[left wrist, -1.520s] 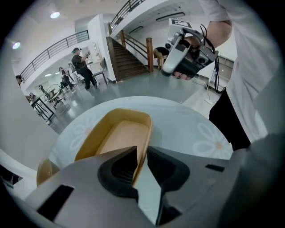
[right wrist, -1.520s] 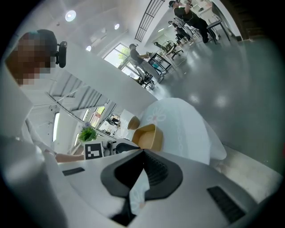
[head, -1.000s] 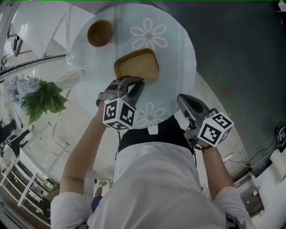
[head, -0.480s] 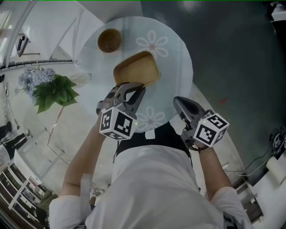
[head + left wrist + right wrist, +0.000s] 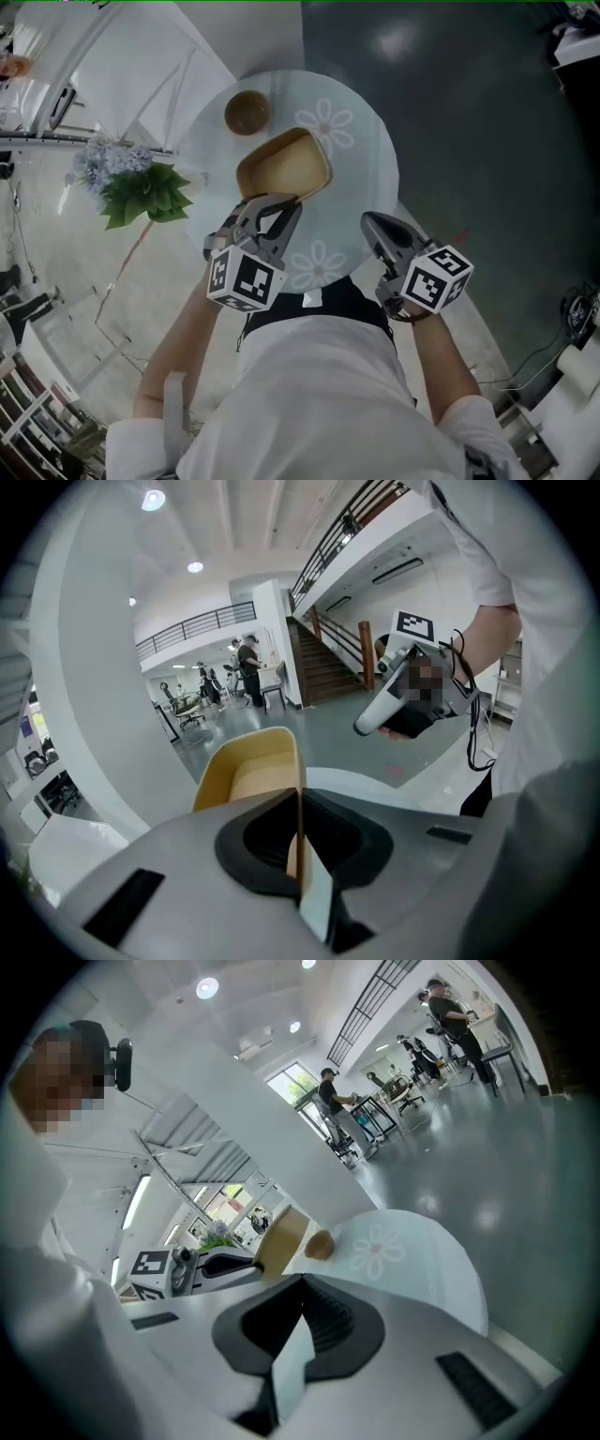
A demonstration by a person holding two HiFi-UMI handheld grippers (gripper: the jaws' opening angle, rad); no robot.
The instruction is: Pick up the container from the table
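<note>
The container (image 5: 281, 167) is a tan wooden rectangular tray over the round flower-patterned table (image 5: 370, 178). My left gripper (image 5: 280, 202) is shut on the tray's near wall. In the left gripper view that thin wall (image 5: 299, 789) runs straight between the jaws of the left gripper (image 5: 301, 847), and the tray's hollow faces up and away. From the right gripper view the container (image 5: 284, 1238) looks tipped up off the table top. My right gripper (image 5: 371, 221) hangs over the table's near right edge, shut and empty, its jaws meeting in the right gripper view (image 5: 298, 1312).
A small brown bowl (image 5: 247, 112) sits on the table just beyond the tray. A plant with blue flowers (image 5: 136, 183) stands left of the table. White railings lie at the left, dark floor at the right. People stand far off (image 5: 248, 667).
The tray has tipped and come up toward the bowl with my left gripper still clamped on it. The right gripper has kept its place beside it.
</note>
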